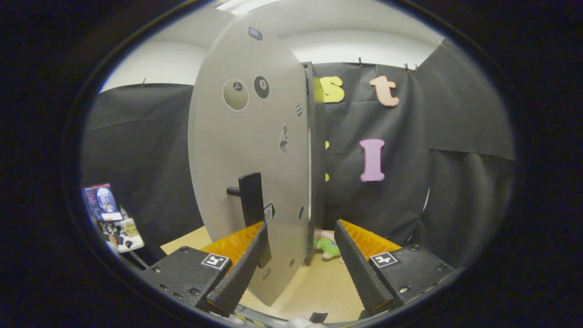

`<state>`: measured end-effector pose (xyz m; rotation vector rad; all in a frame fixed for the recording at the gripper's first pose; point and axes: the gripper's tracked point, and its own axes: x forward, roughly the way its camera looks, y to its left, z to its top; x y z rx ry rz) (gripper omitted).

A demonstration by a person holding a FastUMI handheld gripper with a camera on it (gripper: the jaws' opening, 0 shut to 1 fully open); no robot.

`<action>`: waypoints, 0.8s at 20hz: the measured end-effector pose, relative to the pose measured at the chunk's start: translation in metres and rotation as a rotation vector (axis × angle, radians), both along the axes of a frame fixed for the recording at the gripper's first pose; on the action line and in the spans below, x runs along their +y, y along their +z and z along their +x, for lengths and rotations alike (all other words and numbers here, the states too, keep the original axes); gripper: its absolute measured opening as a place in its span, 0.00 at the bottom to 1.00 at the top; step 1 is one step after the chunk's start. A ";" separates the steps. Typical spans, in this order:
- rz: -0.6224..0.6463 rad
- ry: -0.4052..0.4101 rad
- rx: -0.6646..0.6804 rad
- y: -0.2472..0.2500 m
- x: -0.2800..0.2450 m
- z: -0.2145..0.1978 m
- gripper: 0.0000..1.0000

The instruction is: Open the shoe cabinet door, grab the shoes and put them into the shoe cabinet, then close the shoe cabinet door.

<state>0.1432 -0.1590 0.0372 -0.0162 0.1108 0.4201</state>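
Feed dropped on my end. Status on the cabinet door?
Gripper open, door edge between fingers. Shoe cabinet door swung ajar, black handle beside left finger. Green-pink plush toy on floor beyond.

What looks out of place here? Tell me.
A green and pink soft toy lies on the tan floor just past the cabinet door, an odd thing beside a shoe cabinet. The door stands ajar, its edge between the open claw's fingers, near the black handle.

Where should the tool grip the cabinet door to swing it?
On the black handle, I'd say: it stands off the grey door on a short post, upright. Close the fingers across its narrow width, coming from the door's face. The tool is open, with the door's free edge between its fingers.
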 end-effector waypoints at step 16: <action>-0.016 -0.004 -0.048 0.000 0.202 0.044 0.99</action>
